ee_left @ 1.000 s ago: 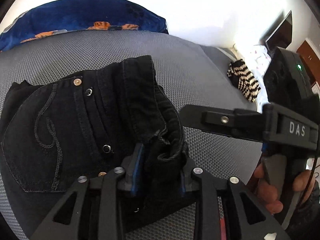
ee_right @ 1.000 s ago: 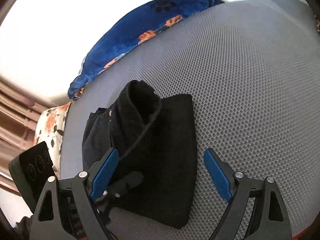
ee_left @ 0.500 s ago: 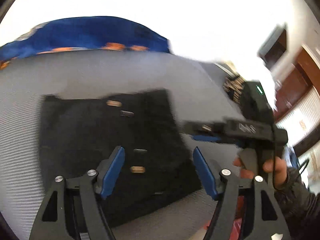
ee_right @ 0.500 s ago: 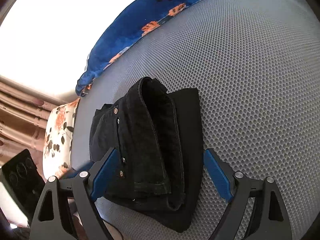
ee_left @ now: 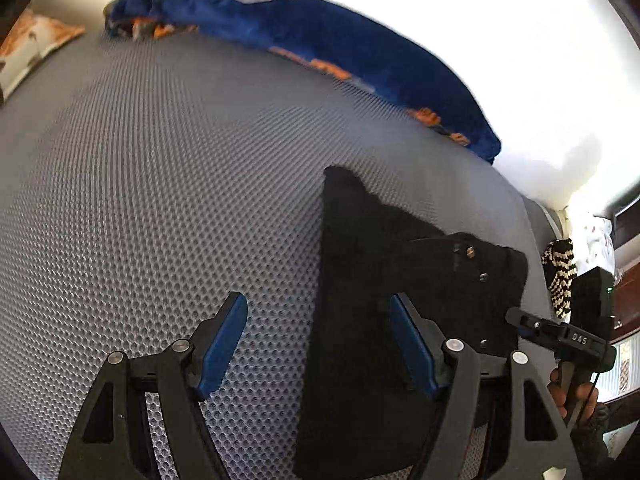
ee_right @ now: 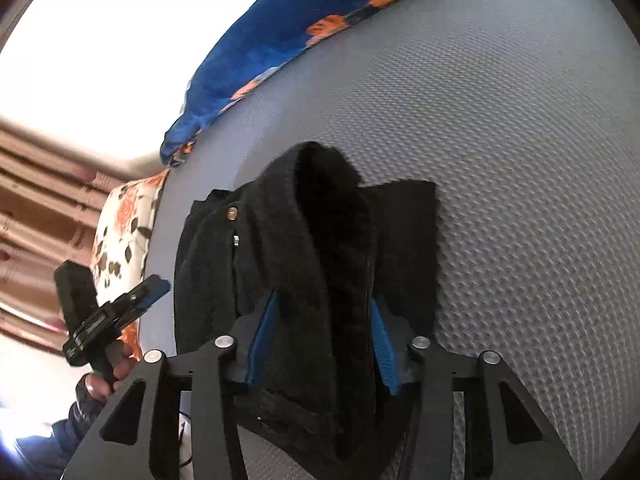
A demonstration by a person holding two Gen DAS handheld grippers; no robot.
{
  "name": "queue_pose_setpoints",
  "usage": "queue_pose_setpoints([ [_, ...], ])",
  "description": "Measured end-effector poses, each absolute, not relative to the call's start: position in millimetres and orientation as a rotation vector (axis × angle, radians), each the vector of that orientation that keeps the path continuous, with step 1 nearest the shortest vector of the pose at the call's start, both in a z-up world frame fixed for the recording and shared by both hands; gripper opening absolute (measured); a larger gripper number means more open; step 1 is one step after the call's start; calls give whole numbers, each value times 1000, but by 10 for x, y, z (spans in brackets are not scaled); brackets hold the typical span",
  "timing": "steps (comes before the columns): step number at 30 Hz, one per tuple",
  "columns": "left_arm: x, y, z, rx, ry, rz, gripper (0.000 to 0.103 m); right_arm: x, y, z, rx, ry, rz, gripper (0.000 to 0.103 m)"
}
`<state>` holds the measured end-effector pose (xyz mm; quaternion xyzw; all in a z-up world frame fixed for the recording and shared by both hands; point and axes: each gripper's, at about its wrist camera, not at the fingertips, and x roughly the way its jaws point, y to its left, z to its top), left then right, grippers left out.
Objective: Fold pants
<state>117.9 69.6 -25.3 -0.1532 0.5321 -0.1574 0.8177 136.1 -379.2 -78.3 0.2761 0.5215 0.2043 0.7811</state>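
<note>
The black pants (ee_left: 372, 280) lie folded in a compact pile on the grey mesh bed surface (ee_left: 160, 184). My left gripper (ee_left: 320, 344) is open and empty, its right finger over the pile's left edge. My right gripper (ee_right: 320, 344) is shut on a thick folded edge of the pants (ee_right: 320, 240) with metal rivets showing to the left. The right gripper also shows at the far right of the left wrist view (ee_left: 560, 332), and the left gripper at the left of the right wrist view (ee_right: 132, 300).
A blue blanket with orange print (ee_left: 340, 48) lies along the far edge of the bed. A floral pillow (ee_right: 124, 232) sits at the bed's left end. A black-and-white striped item (ee_left: 560, 272) lies past the right edge.
My left gripper let go of the pants, opened and swung left away from the pile. My right gripper closed on the folded edge of the pants.
</note>
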Motion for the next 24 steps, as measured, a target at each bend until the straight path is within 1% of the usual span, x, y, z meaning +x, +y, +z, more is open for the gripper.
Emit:
queue_pose_setpoints([
  [7,1234,583,-324,-317,1145,-345,69,1466,-3651,-839,533,1115,431,44],
  [8,1238,576,-328,-318,1144,-347,69,1444,-3643,-822,535,1110,420,42],
  [9,1254,552,-336,-319,1146,-350,69,1448,-3613,-810,534,1113,408,31],
  [12,1293,467,-333,-315,1146,-357,69,1387,-3570,-707,543,1104,384,17],
  [14,1313,416,-308,-306,1146,-370,69,1325,-3542,-606,506,1085,361,14],
  [20,1367,147,-216,-271,1121,-419,69,1068,-3633,-392,536,1037,284,12],
  [24,1433,-111,-258,-229,1138,-440,69,1005,-3732,-576,523,1065,221,13],
])
